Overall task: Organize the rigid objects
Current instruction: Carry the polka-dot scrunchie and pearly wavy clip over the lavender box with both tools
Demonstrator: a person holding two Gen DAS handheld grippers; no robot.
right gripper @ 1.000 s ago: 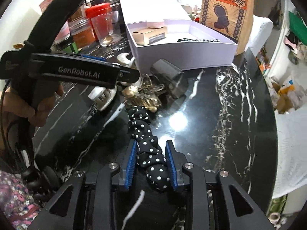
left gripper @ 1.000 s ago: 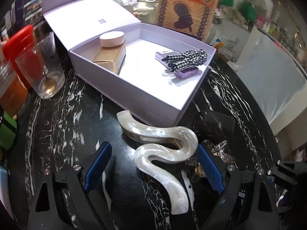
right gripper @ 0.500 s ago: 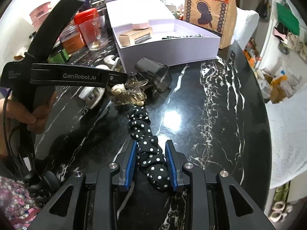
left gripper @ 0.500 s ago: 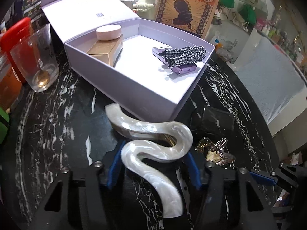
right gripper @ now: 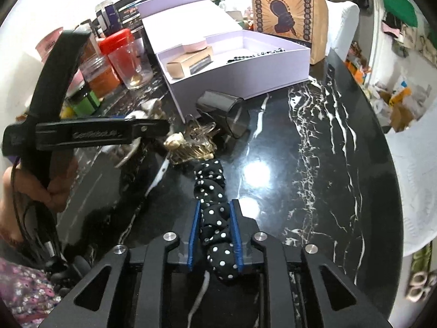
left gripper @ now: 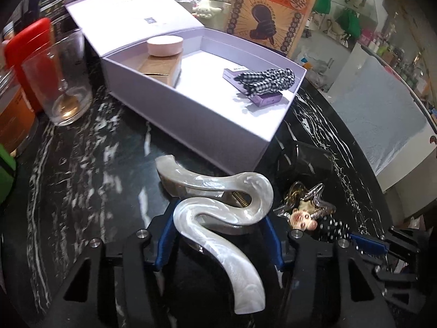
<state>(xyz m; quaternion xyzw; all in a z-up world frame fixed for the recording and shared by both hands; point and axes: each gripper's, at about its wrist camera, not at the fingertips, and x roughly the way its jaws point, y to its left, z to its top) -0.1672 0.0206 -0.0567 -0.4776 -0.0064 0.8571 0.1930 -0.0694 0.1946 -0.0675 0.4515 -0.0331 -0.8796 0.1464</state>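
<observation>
On the desk (left gripper: pixel 82 191), left tool (left gripper: pixel 218 235) is clamped on the pearl hair clip (left gripper: pixel 218 205); right tool (right gripper: pixel 214 235) grips the dotted scrunchie (right gripper: pixel 213 213). Pickup appears under way. Next move: lift clear and carry into the lilac box (left gripper: pixel 191 125).

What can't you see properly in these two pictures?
- Left wrist view: the pearly white S-shaped hair claw covers the left gripper's blue pads, hiding any contact.
- Right wrist view: the lavender box's wall hides most of the checked scrunchie.
- Right wrist view: the left gripper's lettering is blurred.
</observation>
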